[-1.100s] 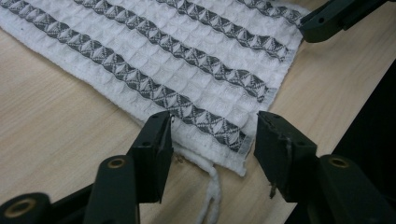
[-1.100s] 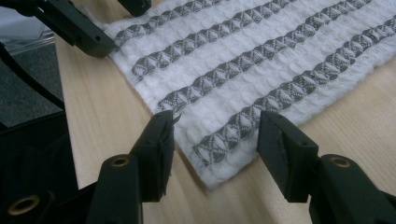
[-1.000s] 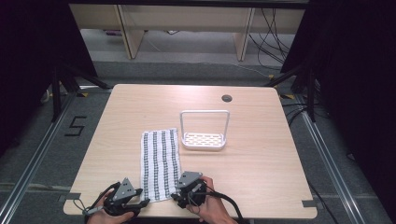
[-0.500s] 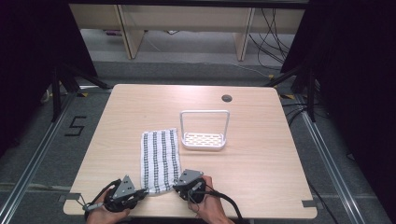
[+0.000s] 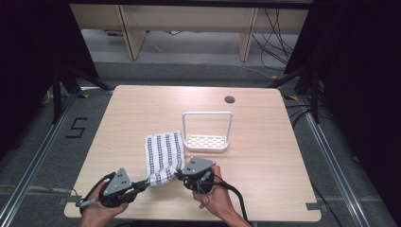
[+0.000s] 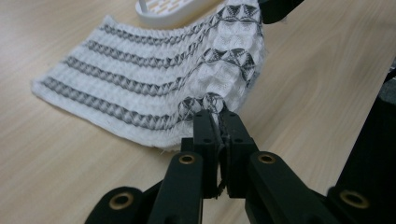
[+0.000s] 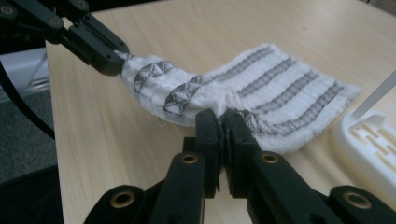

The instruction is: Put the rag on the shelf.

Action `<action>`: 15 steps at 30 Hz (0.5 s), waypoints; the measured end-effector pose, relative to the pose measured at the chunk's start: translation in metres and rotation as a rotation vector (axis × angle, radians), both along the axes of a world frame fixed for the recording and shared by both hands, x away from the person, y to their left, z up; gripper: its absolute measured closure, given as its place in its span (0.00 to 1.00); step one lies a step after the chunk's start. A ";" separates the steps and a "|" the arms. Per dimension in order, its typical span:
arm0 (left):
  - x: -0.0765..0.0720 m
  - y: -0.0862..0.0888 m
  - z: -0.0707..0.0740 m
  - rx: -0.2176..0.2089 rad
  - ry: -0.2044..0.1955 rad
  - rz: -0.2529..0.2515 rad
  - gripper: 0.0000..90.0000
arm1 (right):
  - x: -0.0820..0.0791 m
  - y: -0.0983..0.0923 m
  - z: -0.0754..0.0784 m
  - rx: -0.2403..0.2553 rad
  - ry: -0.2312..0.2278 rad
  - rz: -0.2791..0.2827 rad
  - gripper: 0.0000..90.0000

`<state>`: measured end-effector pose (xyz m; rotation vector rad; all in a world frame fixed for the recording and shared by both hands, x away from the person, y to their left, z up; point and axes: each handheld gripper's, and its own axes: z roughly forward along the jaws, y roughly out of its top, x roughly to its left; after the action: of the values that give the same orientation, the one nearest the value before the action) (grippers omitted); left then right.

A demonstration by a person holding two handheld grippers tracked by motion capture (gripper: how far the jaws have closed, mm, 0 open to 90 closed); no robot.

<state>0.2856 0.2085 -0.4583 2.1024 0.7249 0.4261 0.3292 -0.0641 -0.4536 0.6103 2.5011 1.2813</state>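
Lifting started: left gripper and right gripper each clamped tight on a near corner of the striped towel, far edge not yet off the table, fold not made.

Black claws, brass-coloured screws, grey plates

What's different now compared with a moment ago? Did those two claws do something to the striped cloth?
Yes. Both claws have just closed on the near corners of the striped cloth: the left claw on one, the right claw on the other. They have lifted that near edge off the table, so it hangs bunched between them. The far end stays flat, and the white rack has not moved.
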 end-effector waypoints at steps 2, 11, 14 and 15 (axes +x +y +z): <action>0.004 0.001 0.015 -0.006 -0.006 -0.016 0.95 | 0.004 -0.002 0.011 0.025 -0.008 -0.009 0.96; 0.016 0.008 0.079 -0.089 -0.056 -0.026 0.95 | 0.014 -0.009 0.064 0.123 -0.054 -0.017 0.96; 0.016 0.007 0.098 -0.104 -0.067 -0.041 0.95 | 0.015 -0.013 0.083 0.157 -0.092 0.002 0.96; 0.016 0.006 0.105 -0.114 -0.075 -0.048 0.95 | 0.014 -0.015 0.088 0.160 -0.076 -0.002 0.96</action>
<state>0.3011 0.2149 -0.3532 1.9819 0.6389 0.4252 0.3432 -0.0786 -0.3657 0.5873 2.3533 1.4851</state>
